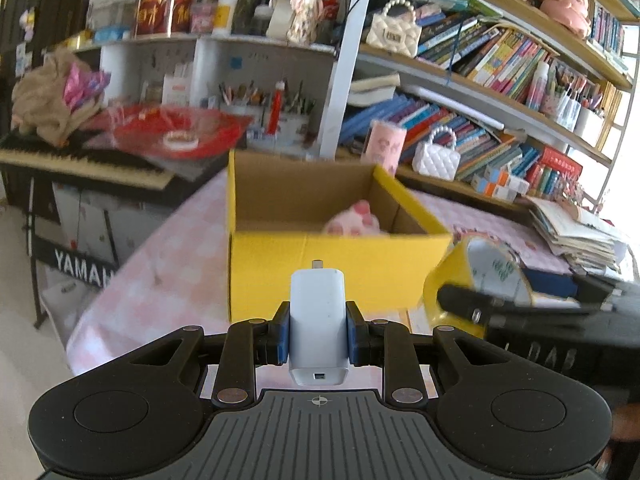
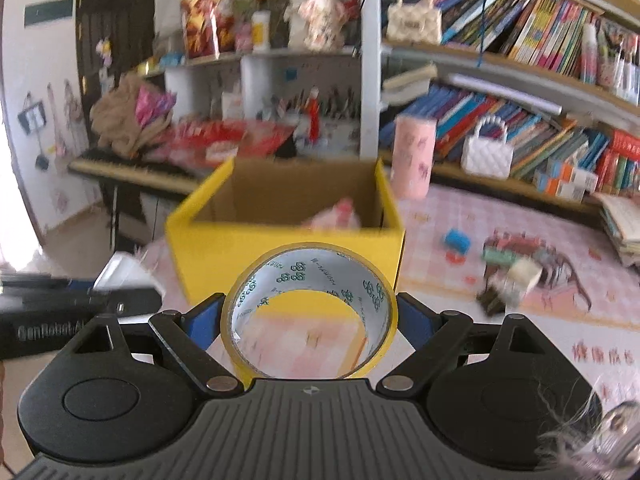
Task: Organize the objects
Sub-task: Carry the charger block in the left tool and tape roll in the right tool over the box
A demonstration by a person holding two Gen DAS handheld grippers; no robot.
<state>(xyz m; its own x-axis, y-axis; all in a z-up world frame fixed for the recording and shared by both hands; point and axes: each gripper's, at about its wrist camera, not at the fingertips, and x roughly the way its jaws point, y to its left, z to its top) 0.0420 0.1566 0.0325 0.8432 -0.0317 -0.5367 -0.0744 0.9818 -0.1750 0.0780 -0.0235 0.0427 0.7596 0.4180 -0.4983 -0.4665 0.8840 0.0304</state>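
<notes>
My left gripper (image 1: 317, 330) is shut on a white charger plug (image 1: 317, 320) and holds it in front of the yellow cardboard box (image 1: 320, 276). My right gripper (image 2: 310, 320) is shut on a yellow tape roll (image 2: 310, 256), held just short of the same box (image 2: 208, 264). A pink soft toy (image 1: 354, 222) lies inside the box; it also shows in the right wrist view (image 2: 336, 216). The right gripper with the tape roll (image 1: 480, 276) shows at the right of the left wrist view.
The box stands on a pink checked tablecloth (image 2: 460, 280). A blue block (image 2: 457, 240) and a heap of small items (image 2: 516, 272) lie to its right. A pink cup (image 2: 412, 156), white handbag (image 2: 486, 156), bookshelves and a keyboard (image 1: 80, 164) stand behind.
</notes>
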